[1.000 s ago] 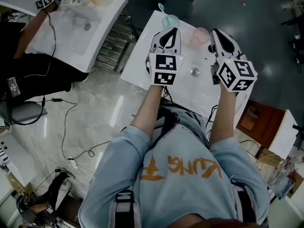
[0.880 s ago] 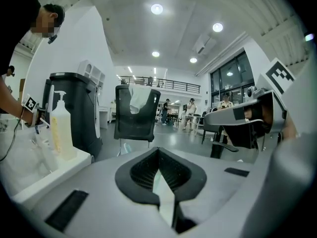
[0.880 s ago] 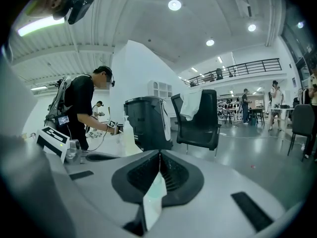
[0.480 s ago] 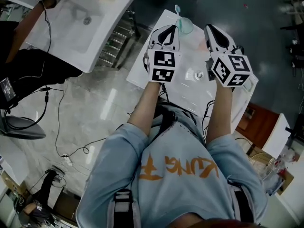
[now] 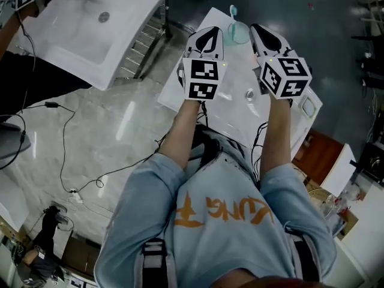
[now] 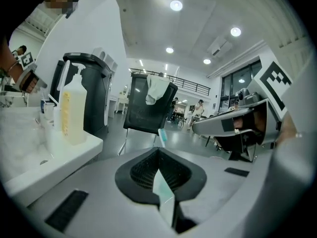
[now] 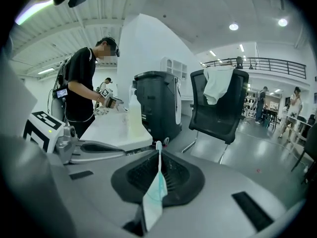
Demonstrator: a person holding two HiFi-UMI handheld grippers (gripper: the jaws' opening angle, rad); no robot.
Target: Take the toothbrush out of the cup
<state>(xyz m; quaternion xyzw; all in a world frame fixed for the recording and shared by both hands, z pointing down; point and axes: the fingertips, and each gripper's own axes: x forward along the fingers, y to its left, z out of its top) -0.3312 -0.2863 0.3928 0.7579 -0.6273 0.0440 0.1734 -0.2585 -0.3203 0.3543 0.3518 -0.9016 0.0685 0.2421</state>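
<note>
Left tongs and right tongs pressed together, empty; translucent teal cup holds upright toothbrush.

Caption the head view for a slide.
Left gripper and right gripper, both shut, flank a green cup holding a toothbrush on a white basin.

Translucent green cup, teal toothbrush standing upright inside

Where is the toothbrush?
In the head view the toothbrush stands in the green cup at the sink's far edge, between the left gripper and right gripper.
</note>
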